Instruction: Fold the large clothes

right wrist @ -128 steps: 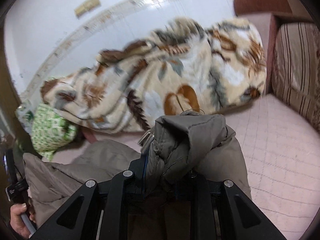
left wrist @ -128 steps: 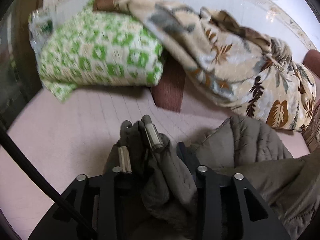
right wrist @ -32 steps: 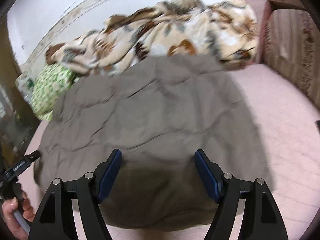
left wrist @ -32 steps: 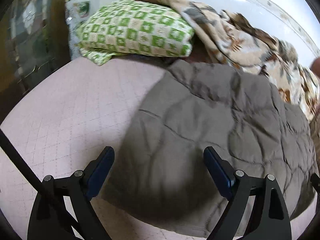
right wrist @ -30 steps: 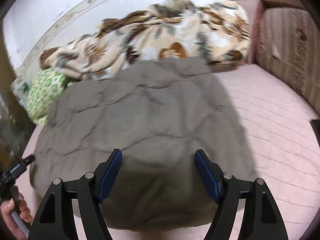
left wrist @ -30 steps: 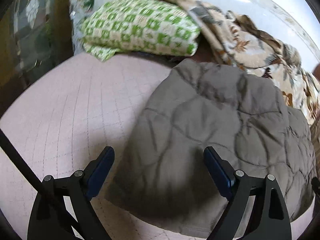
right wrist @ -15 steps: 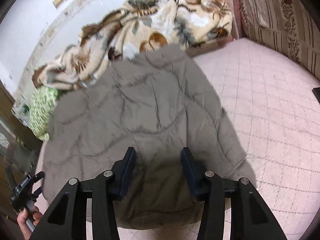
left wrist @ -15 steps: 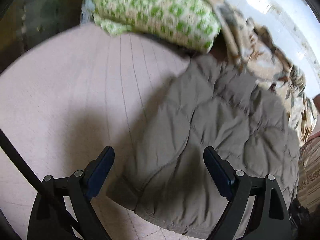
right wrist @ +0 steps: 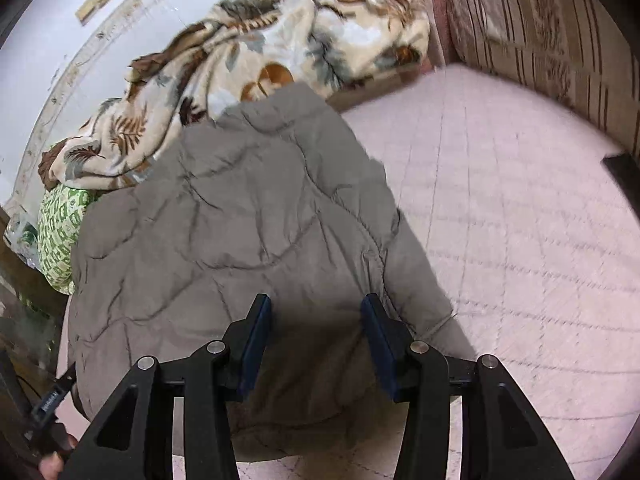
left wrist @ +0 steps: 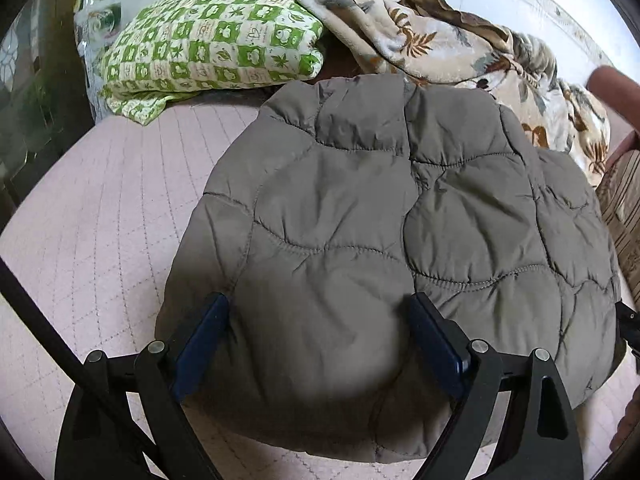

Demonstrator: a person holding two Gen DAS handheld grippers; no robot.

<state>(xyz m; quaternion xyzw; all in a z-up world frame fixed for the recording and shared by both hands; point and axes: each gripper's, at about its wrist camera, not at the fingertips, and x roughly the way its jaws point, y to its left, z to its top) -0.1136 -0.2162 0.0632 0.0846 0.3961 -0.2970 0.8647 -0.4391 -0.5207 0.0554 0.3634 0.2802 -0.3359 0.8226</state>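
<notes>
A grey-brown quilted puffer jacket point(left wrist: 380, 216) lies folded in a flat, rounded bundle on the pink quilted bed cover point(left wrist: 120, 208). It also shows in the right wrist view point(right wrist: 240, 232). My left gripper point(left wrist: 320, 332) is open and empty, just above the jacket's near left edge. My right gripper point(right wrist: 316, 332) is open and empty, over the jacket's near right edge, its jaws narrower than the left's.
A green-and-white checked pillow point(left wrist: 212, 48) and a crumpled leaf-print blanket point(left wrist: 420, 36) lie behind the jacket against the wall. A striped cushion point(right wrist: 540, 28) stands at the right. Bare pink cover point(right wrist: 520, 220) lies right of the jacket.
Both grippers let go of the jacket, which now lies spread flat. In the last second both moved in low over its near edge, and the right jaws narrowed.
</notes>
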